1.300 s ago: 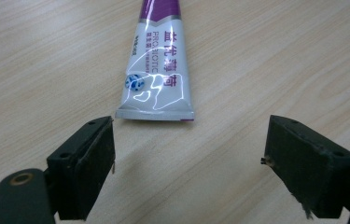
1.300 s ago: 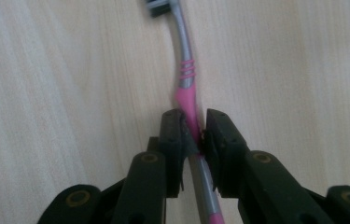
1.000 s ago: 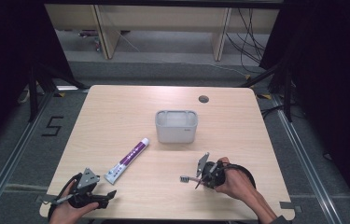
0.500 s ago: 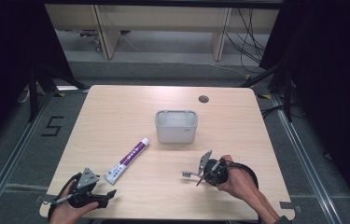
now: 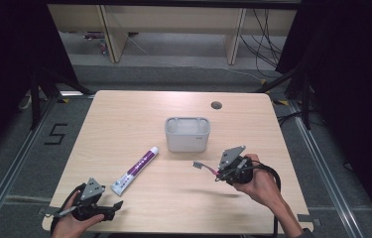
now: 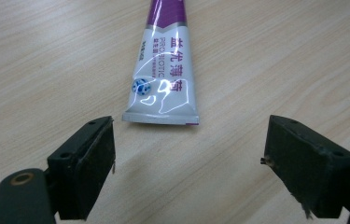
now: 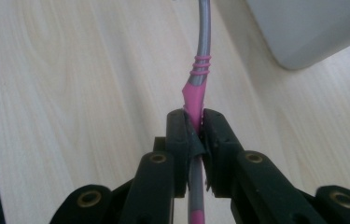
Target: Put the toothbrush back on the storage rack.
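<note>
The right gripper pinches the toothbrush by its pink and grey handle and holds it above the table, near the grey cup. The next move is probably to bring the brush over the cup and lower it in without hitting the rim. The left gripper rests with its jaws spread just behind the toothpaste tube, which lies flat and reads "PROBIOTIC" beside Chinese characters.

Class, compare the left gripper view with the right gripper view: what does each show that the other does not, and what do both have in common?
Left gripper view alone: the crimped end of a purple and white toothpaste tube lying flat just beyond the left gripper, whose jaws stand wide apart with nothing between them.

Right gripper view alone: the right gripper, jaws shut on the pink and grey handle of a toothbrush, and a corner of the grey container.

Both: the light wooden table beneath a pair of black jaws.
</note>
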The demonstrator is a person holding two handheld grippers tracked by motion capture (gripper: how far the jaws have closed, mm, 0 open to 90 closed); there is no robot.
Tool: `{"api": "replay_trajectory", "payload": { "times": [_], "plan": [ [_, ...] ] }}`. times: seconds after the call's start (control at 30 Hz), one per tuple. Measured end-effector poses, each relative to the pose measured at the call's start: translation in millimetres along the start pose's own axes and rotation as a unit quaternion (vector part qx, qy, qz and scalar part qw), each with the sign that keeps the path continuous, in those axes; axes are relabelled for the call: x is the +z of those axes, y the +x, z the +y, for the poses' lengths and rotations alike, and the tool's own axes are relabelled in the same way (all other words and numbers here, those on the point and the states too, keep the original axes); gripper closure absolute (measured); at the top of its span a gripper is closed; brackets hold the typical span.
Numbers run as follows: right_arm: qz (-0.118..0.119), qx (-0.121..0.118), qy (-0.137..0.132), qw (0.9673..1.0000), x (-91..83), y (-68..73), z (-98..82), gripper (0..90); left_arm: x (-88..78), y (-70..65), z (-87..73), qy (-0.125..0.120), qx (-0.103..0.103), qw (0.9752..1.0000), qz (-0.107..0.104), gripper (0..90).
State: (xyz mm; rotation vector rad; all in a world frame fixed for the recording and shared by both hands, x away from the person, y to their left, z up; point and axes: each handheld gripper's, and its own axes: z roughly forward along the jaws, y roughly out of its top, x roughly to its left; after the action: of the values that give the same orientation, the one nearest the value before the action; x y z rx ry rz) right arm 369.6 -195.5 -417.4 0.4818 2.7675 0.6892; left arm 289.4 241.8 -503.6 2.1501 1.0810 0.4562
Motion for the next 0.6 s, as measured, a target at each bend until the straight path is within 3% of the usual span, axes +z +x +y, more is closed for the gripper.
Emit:
{"api": "replay_trajectory", "payload": {
  "times": [0.17, 0.2, 0.27, 0.6],
  "plan": [
    [-0.009, 0.012, -0.02, 0.9997, 0.2, -2.7, -0.6, 82.0, 0.7, -0.5, 0.0, -0.001, -0.001, 1.0, -0.001, 15.9],
    [-0.012, 0.019, -0.034, 0.9992, 0.5, -3.8, -0.4, 82.0, 0.7, -1.1, 0.0, -0.007, -0.009, 0.9999, -0.004, 15.9],
    [-0.015, 0.023, -0.033, 0.9991, 0.1, -3.8, 0.3, 82.0, 0.8, -0.9, 0.2, -0.01, -0.009, 0.9999, -0.006, 16.0],
    [-0.019, 0.034, -0.076, 0.9963, -4.5, -6.9, 9.9, 82.0, -0.1, -0.5, 0.2, -0.015, -0.011, 0.9998, -0.002, 15.9]
  ]
}}
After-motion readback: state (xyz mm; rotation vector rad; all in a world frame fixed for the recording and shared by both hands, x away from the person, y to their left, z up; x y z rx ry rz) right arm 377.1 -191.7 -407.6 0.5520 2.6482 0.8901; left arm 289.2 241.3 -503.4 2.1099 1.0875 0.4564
